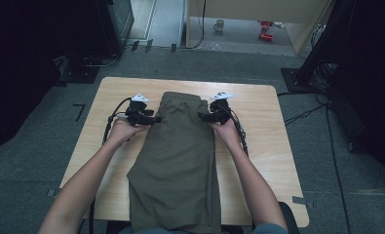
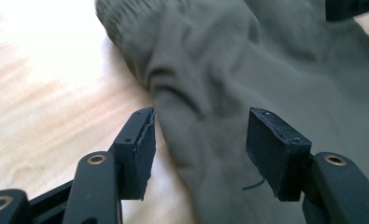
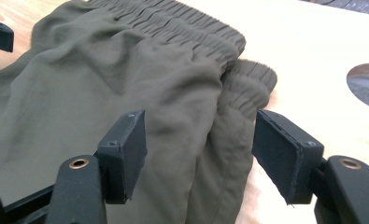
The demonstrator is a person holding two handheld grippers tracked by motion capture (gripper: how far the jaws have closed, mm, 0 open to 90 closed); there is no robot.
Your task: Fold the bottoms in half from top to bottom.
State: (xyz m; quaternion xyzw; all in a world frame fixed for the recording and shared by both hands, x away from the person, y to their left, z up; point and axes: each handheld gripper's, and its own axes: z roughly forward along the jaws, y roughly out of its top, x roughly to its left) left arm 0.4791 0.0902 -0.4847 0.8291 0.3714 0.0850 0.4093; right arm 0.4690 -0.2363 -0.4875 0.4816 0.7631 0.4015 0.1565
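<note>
1. An olive-green garment (image 1: 178,161) lay folded lengthwise down the middle of the wooden surface (image 1: 273,141), its gathered elastic waistband toward the far edge and its lower end hanging over the near edge.
2. Bare wood lay open on both sides of the cloth, out to the left and right edges, and a narrow strip ran between the waistband and the far edge.
3. The fabric looked thin and softly creased; in the right gripper view the waistband (image 3: 196,28) showed two ruched layers, one stacked slightly behind the other.
4. The left gripper (image 1: 153,119) sat at the cloth's left edge near the waistband; its fingers (image 2: 140,149) were spread, with the fabric edge between them and not pinched.
5. The right gripper (image 1: 203,116) sat at the cloth's right edge opposite; its fingers (image 3: 126,154) were likewise spread astride the folded edge.
6. Both forearms reached in from the near edge, one on each side of the garment, each hand wrapped around its gripper.
</note>
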